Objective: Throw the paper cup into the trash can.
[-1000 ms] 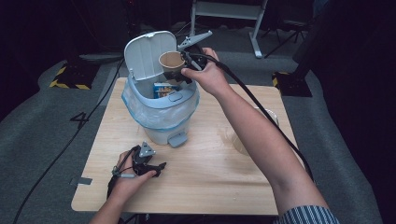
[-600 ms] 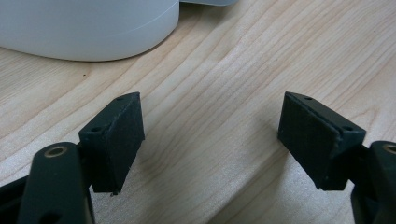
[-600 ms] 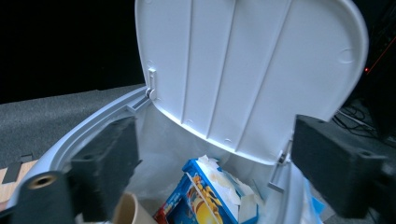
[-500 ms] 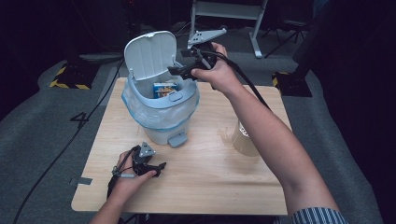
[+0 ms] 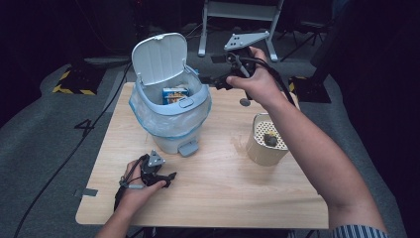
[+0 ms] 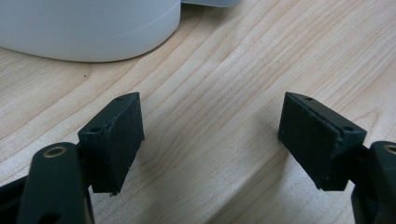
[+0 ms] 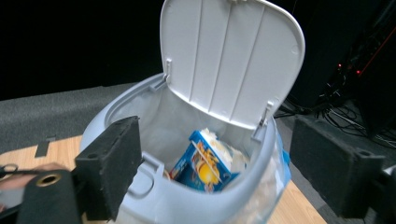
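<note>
On the near side of the pedal bin [image 5: 171,116], the left gripper [image 5: 166,177] rests on the wooden table [image 5: 223,198], its jaws spread wide around bare wood. To the bin's right stands a perforated cream container [image 5: 266,146] with a small dark object inside. Beyond it, the right gripper [image 5: 210,82] has pulled back from above the bin's mouth; the brown cup it carried a second ago is gone from its grasp, its jaws have just been opening and now gape with nothing between them. That points to the drop being made. The right gripper view looks past the raised lid [image 7: 233,56] into the liner, where a blue carton [image 7: 205,163] lies; the cup cannot be made out there.
</note>
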`<state>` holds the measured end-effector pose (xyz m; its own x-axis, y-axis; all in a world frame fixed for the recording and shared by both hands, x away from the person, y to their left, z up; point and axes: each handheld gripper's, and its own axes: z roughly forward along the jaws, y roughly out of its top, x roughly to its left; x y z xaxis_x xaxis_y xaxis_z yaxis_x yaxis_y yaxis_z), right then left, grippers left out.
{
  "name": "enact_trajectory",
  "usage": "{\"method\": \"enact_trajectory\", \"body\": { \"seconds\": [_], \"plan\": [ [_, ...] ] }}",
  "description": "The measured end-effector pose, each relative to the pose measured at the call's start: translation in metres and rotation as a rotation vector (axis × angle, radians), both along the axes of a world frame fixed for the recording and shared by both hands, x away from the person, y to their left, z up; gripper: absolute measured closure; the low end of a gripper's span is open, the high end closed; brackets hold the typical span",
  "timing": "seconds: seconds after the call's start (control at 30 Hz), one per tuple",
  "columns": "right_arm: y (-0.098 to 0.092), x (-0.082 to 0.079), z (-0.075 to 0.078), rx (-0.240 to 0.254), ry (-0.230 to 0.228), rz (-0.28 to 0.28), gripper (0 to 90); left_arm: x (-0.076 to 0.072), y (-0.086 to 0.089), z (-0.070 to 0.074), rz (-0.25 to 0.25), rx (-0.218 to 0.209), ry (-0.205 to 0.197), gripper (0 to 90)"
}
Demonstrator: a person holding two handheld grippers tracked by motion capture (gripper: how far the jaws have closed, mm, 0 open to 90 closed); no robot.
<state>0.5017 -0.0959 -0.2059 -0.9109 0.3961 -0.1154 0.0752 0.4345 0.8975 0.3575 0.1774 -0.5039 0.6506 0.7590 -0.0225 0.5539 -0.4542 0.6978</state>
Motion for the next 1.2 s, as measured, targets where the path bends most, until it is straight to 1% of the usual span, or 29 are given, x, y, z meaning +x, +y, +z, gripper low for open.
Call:
{"method": "enact_trajectory", "body": {
  "seconds": [0.03, 0.07, 0.1, 0.13, 0.17, 0.2, 0.27, 0.3, 0.37, 0.4, 0.43, 0.53, 0.6, 0.63, 0.67, 0.77, 0.87, 1.1, 1.2],
  "plan": [
    [-0.004, -0.002, 0.001, -0.003, 0.001, -0.001, 18.5, 0.0, 0.0, 0.0, 0.0, 0.0, 0.0, 22.2],
    [-0.004, -0.002, 0.001, -0.003, 0.001, -0.001, 18.5, 0.0, 0.0, 0.0, 0.0, 0.0, 0.0, 22.2],
    [-0.011, -0.006, 0.002, 0.0, 0.001, -0.002, 18.7, 0.0, 0.0, 0.0, 0.0, 0.0, 0.0, 22.2],
    [-0.011, -0.006, 0.002, 0.0, 0.001, -0.002, 18.7, 0.0, 0.0, 0.0, 0.0, 0.0, 0.0, 22.2],
    [-0.016, -0.008, 0.002, -0.002, 0.002, -0.007, 18.8, 0.0, 0.0, 0.0, 0.001, -0.002, 0.001, 22.2],
    [-0.026, -0.013, 0.002, 0.0, 0.002, -0.016, 18.9, 0.0, 0.0, 0.0, 0.002, -0.005, 0.002, 22.2],
    [-0.029, -0.014, 0.002, 0.001, 0.004, -0.019, 19.1, 0.0, 0.0, 0.0, -0.001, -0.006, 0.003, 22.3],
    [-0.039, -0.019, 0.0, 0.003, 0.004, -0.032, 20.2, 0.0, 0.001, 0.0, -0.004, -0.003, 0.0, 22.3],
    [-0.048, -0.023, -0.002, 0.003, 0.001, -0.05, 22.3, 0.0, 0.002, 0.0, 0.007, -0.001, 0.001, 22.2],
    [-0.048, -0.023, -0.002, 0.003, 0.001, -0.05, 22.3, 0.0, 0.002, 0.0, 0.007, -0.001, 0.001, 22.2],
    [-0.059, -0.028, -0.004, 0.022, 0.007, -0.063, 22.6, 0.0, 0.004, 0.0, 0.018, -0.003, -0.002, 22.2],
    [-0.074, -0.032, -0.008, 0.035, 0.02, -0.076, 22.6, -0.001, 0.006, 0.0, 0.032, -0.004, 0.0, 22.2],
    [-0.085, -0.033, -0.011, 0.039, 0.032, -0.086, 22.4, 0.0, 0.008, 0.0, 0.033, -0.002, -0.002, 22.2],
    [-0.089, -0.034, -0.012, 0.034, 0.038, -0.092, 22.2, 0.0, 0.009, 0.0, 0.031, -0.001, -0.001, 22.2],
    [-0.089, -0.034, -0.012, 0.034, 0.038, -0.092, 22.2, 0.0, 0.009, 0.0, 0.031, -0.001, -0.001, 22.2],
    [-0.106, -0.035, -0.018, 0.018, 0.056, -0.115, 22.2, 0.001, 0.009, 0.0, 0.032, -0.002, -0.002, 21.9],
    [-0.12, -0.037, -0.024, 0.016, 0.064, -0.134, 22.1, 0.002, 0.01, 0.0, 0.026, -0.004, -0.001, 21.9],
    [-0.155, -0.048, -0.039, 0.023, 0.098, -0.175, 21.4, 0.002, 0.011, 0.0, 0.026, -0.002, 0.003, 21.8],
    [-0.169, -0.053, -0.046, 0.042, 0.116, -0.185, 21.2, 0.002, 0.011, 0.0, 0.028, -0.002, 0.004, 21.7]
  ]
}}
